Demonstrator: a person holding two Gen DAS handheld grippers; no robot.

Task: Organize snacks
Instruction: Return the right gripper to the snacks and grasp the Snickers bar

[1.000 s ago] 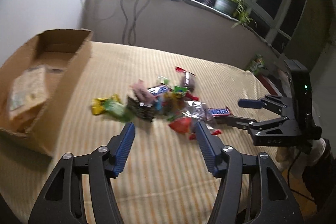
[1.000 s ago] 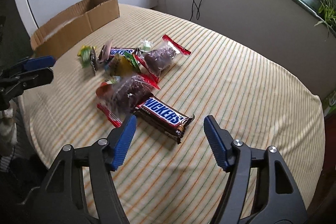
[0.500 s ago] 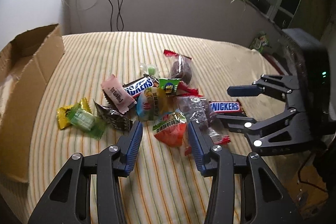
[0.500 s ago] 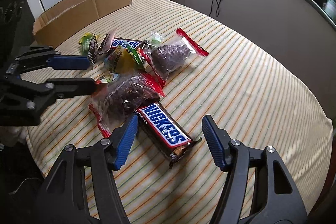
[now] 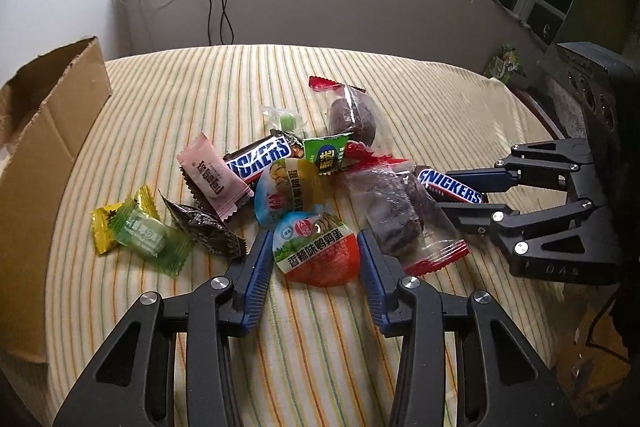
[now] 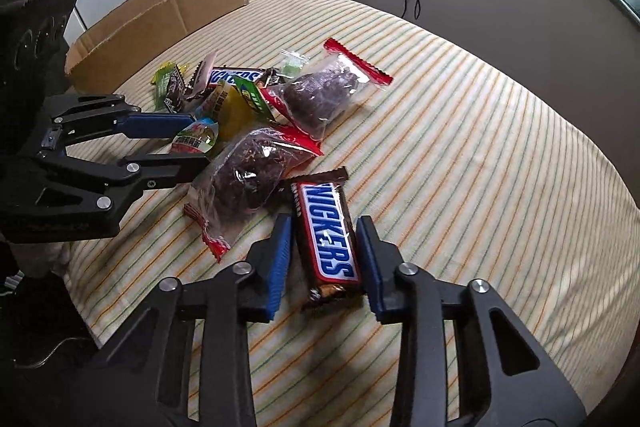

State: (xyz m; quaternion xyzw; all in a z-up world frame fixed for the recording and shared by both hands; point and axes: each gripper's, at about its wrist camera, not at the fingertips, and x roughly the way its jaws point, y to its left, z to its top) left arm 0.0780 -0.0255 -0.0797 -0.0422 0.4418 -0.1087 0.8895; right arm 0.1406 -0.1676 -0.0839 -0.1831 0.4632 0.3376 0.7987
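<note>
While my left claw [image 5: 316, 247] straddles the egg-shaped red snack pack [image 5: 316, 251], its jaws are closing and the blue pads sit just beside the pack's two flanks; I cannot tell whether they press it yet. The pack lies flat on the striped cloth [image 5: 420, 107], at the near edge of the snack pile, its rounded red end toward me and its blue top toward the pile. My right claw [image 6: 325, 239] has the Snickers bar [image 6: 328, 239] between its pads and its jaws are closing; the right pad lies against the bar's side, the left one looks a sliver off. The bar's long axis runs along my fingers, pointing away from me toward the clear bag of dark cake [image 6: 248, 179], with the crimped near end tucked back between the pads. A second Snickers bar [image 5: 260, 159] lies aslant in the heap, behind a pink wrapper [image 5: 214, 181]. The cardboard box [image 5: 44, 155] stands well apart at the left edge of the cloth
</note>
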